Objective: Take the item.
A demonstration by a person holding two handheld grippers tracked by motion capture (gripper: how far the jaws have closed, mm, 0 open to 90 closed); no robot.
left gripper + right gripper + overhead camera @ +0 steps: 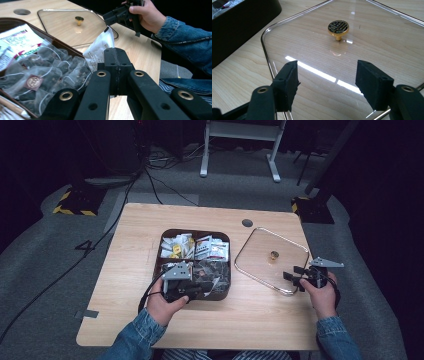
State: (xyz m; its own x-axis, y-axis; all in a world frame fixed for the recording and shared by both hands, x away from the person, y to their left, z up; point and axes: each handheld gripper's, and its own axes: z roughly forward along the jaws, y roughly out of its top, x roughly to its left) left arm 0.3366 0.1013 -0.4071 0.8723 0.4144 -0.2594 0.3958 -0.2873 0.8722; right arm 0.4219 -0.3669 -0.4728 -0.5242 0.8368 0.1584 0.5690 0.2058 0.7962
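Table (130,320) is light wood, with the dark compartment box (162,236) at centre; its rear cells hold paper sachets (212,247), the front cell holds clear mesh tea bags (47,72). Glass lid (250,252) lies flat on the table just right of the box, gold knob (338,27) up. My left tool (115,56) sits at the box's front edge with its jaws pressed together. A white sachet (98,51) stands tilted right behind the tips, but I can't tell if it's pinched. My right tool (327,83) is at the lid's near right corner, jaws apart, nothing between them. It looks across the glass toward the knob, pads (287,80) over the lid's rim.
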